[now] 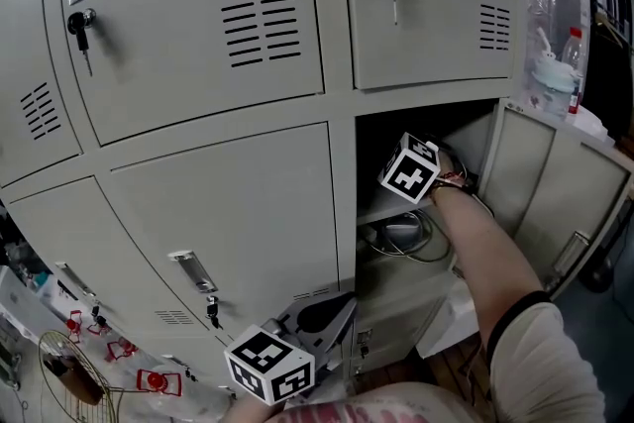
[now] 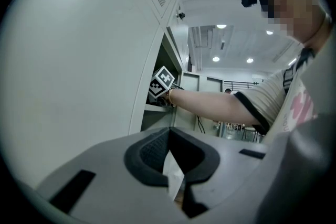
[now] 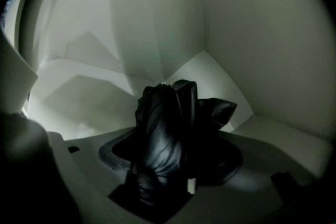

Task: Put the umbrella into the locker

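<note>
Lockers (image 1: 218,193) of pale grey metal fill the head view, and the open locker compartment (image 1: 477,136) at their right side is the landmark for everything else. A bare forearm (image 1: 485,248) reaches into that compartment, with a black-and-white marker cube (image 1: 411,168) just at the compartment's mouth. In its own view, the right gripper (image 3: 170,157) is deep inside the compartment, facing its back corner, and its jaws stand wide apart. A folded black umbrella (image 3: 163,118) sits between them, its crumpled fabric bunched upward. A thin sliver of light shows between the fabric and the right-hand jaw, so the pads are not clamping it. Whether the umbrella rests on the compartment's floor cannot be told. The compartment's door (image 1: 555,198) hangs open to the right of it. Directly below the compartment, a coil of cables (image 1: 401,235) lies on a lower shelf. The left gripper (image 2: 169,139) is outside, below and to the left of the compartment, pointing level along the closed locker fronts. Its jaws meet at the tips and hold nothing. Keys (image 1: 81,21) hang in the closed doors above and to the left of the compartment.
</note>
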`<state>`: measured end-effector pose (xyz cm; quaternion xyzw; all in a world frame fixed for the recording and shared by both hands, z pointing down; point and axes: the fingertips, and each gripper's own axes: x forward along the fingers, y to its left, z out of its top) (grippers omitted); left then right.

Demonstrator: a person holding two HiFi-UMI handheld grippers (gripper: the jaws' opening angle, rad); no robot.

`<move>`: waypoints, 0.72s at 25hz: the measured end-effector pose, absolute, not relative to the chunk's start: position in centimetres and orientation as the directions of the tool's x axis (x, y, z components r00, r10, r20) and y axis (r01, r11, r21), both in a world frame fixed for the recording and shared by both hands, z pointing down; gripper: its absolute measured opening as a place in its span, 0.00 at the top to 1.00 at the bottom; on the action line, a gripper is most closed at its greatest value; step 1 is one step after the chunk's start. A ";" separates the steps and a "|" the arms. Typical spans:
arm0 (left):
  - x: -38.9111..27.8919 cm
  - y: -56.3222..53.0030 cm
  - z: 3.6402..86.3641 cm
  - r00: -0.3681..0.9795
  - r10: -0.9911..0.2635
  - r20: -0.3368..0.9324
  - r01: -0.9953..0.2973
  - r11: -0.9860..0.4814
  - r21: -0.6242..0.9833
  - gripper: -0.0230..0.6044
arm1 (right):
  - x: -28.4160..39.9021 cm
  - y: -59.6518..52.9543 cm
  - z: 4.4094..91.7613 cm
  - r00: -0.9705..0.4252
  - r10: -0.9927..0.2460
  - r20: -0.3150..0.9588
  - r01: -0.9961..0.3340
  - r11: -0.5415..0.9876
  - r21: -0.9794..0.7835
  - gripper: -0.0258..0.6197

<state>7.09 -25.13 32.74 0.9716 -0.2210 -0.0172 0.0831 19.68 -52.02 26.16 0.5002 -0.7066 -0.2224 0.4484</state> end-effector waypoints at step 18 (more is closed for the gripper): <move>5.7 -25.3 33.7 0.895 -0.445 0.018 -0.440 -0.878 0.186 0.96 | 19.4 -51.8 26.6 -0.099 -0.902 0.420 -0.465 0.415 0.782 0.51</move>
